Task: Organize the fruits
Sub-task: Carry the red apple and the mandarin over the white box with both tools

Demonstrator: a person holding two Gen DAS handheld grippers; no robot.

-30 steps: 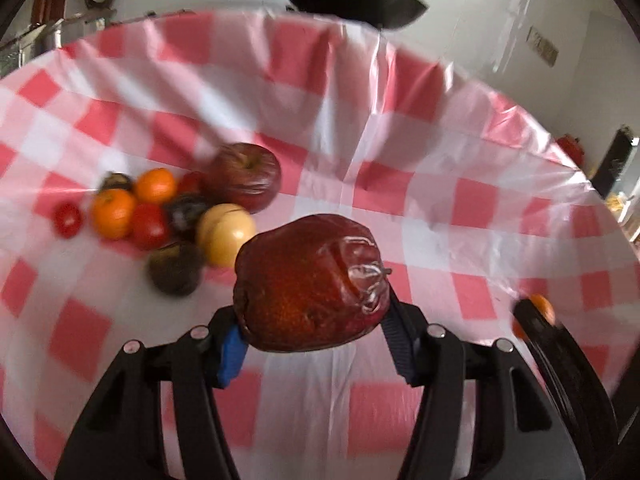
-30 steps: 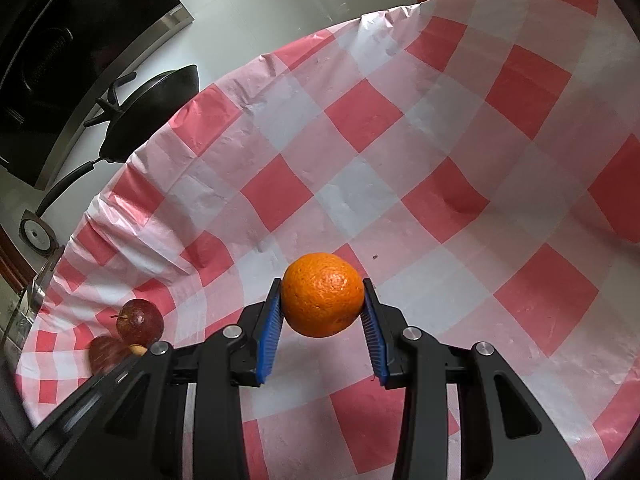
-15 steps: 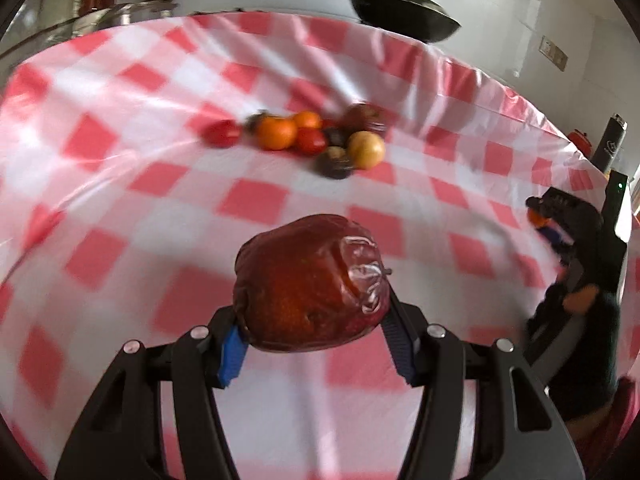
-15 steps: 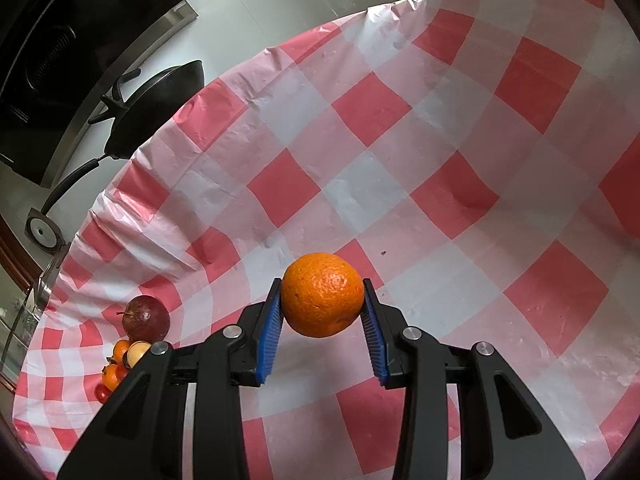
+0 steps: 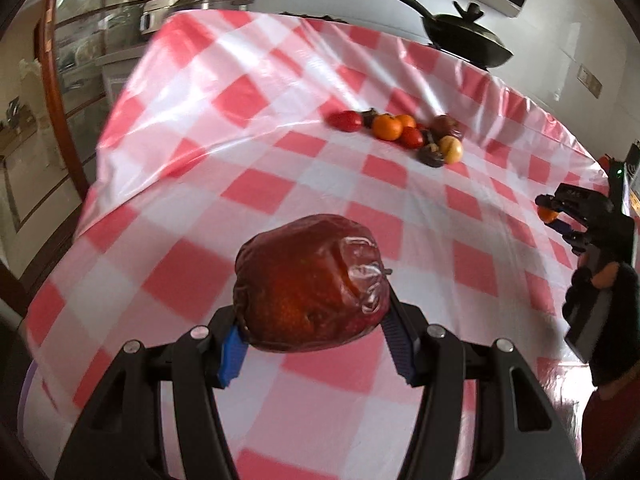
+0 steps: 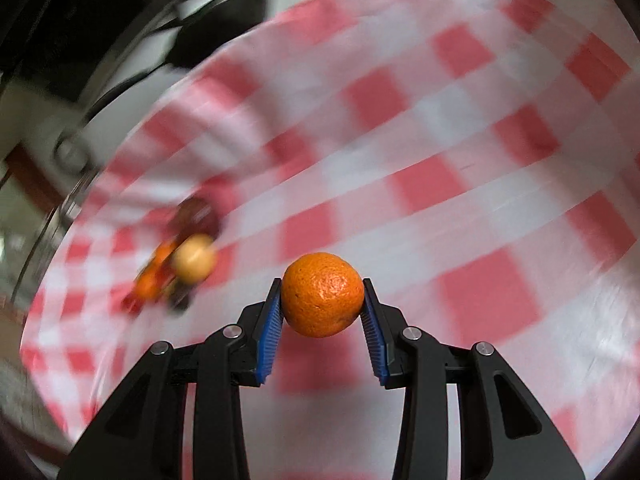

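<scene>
My left gripper (image 5: 314,342) is shut on a dark red wrinkled apple (image 5: 310,286) and holds it above the red-and-white checked tablecloth (image 5: 224,184). My right gripper (image 6: 322,322) is shut on an orange (image 6: 322,294); it also shows in the left wrist view (image 5: 554,220) at the right edge. A pile of fruit (image 5: 404,134) lies far across the table: oranges, red tomatoes, a dark apple, a yellow fruit and some dark fruits. The pile shows blurred in the right wrist view (image 6: 180,260) at the left.
A black lidded pan (image 5: 460,36) stands beyond the table's far edge, next to a steel pot (image 5: 180,8) and glass cabinet at the left. The table's left edge (image 5: 100,152) drops off. The right wrist view is motion-blurred.
The left gripper has pulled back and up from the fruit pile with the apple. The right gripper has swung so the pile sits closer in its view; both grips unchanged.
</scene>
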